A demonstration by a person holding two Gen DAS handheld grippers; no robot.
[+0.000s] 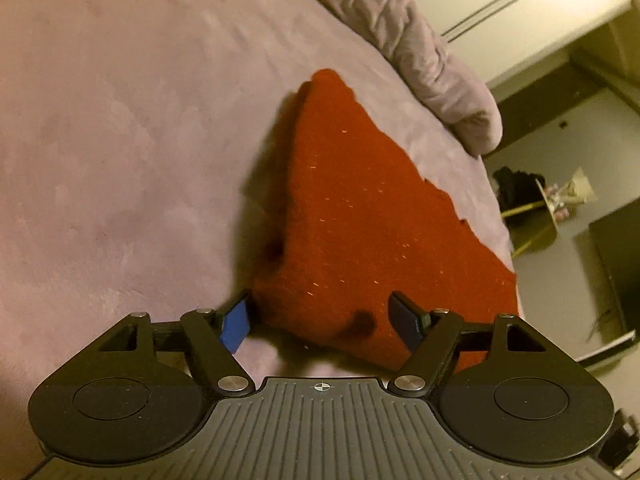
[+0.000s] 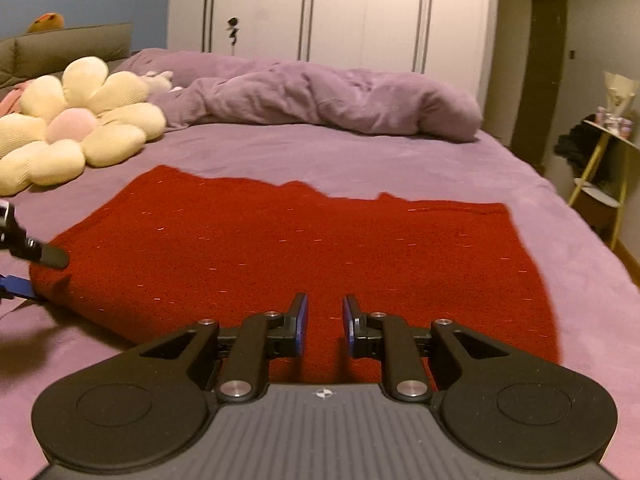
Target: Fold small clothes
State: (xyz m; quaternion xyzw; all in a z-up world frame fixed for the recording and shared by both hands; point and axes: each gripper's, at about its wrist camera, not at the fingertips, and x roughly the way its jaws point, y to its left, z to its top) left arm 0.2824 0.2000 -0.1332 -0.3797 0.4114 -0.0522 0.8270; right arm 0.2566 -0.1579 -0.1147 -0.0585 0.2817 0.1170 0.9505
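A red knitted garment [image 1: 352, 216] lies on the purple bed, with a folded edge along its left side. It also shows in the right wrist view [image 2: 304, 248], spread wide. My left gripper [image 1: 322, 318] is open, its jaws wide apart on either side of the garment's near corner, one finger [image 1: 236, 324] beside the fold and the other over the cloth. It also shows at the left edge of the right wrist view [image 2: 38, 270]. My right gripper [image 2: 324, 322] is open with a narrow gap, just above the garment's near edge and holding nothing.
A cream flower-shaped plush [image 2: 76, 120] lies at the left on the bed [image 2: 360, 156]. A bunched purple duvet [image 2: 320, 100] lies across the far side. White wardrobes [image 2: 332, 12] stand behind. A yellow-legged side table [image 2: 604, 176] stands off the bed's right edge.
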